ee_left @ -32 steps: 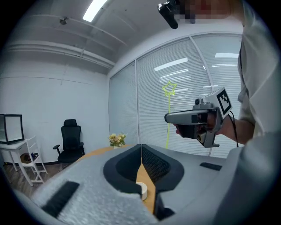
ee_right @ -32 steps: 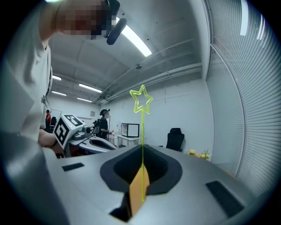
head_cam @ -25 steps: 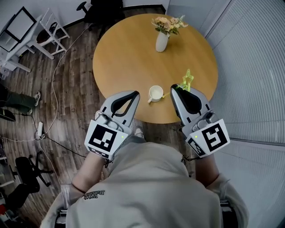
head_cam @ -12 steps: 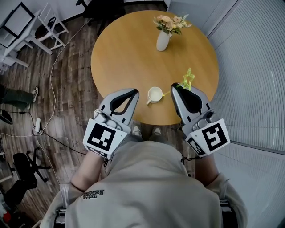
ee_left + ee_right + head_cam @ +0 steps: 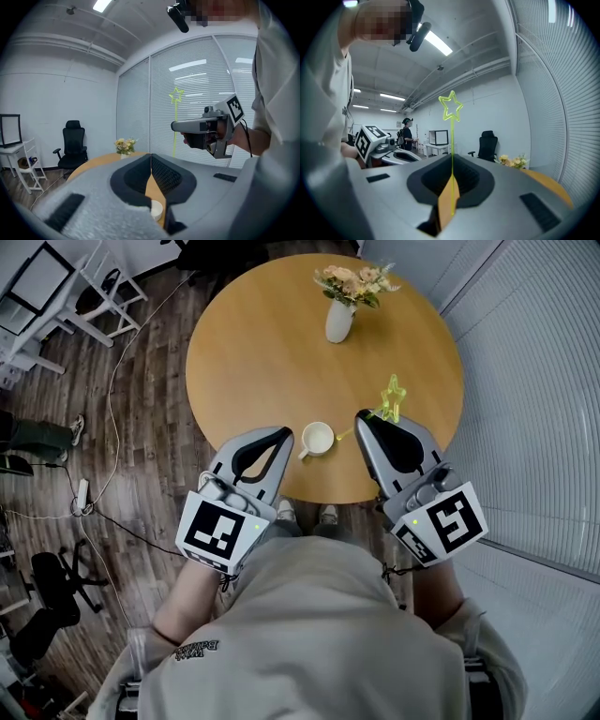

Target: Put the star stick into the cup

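Observation:
A small white cup (image 5: 317,438) stands near the front edge of the round wooden table (image 5: 272,343). My right gripper (image 5: 361,418) sits just right of the cup and is shut on the thin yellow-green star stick (image 5: 391,397). The stick stands upright between the jaws, its star (image 5: 451,106) high above my right gripper (image 5: 451,161). My left gripper (image 5: 284,435) is just left of the cup, shut with nothing in it. In the left gripper view, the cup (image 5: 156,209) shows low through the slit below my left gripper (image 5: 151,157), and the stick's star (image 5: 176,95) rises above the right gripper.
A white vase of flowers (image 5: 339,320) stands at the far side of the table. White chairs (image 5: 98,296) and cables lie on the wood floor to the left. Window blinds (image 5: 544,409) run along the right. A black office chair (image 5: 72,140) stands beyond the table.
The head view has shifted a little, so the table sits slightly further left and up. Both grippers keep about the same places beside the cup, the stick still held.

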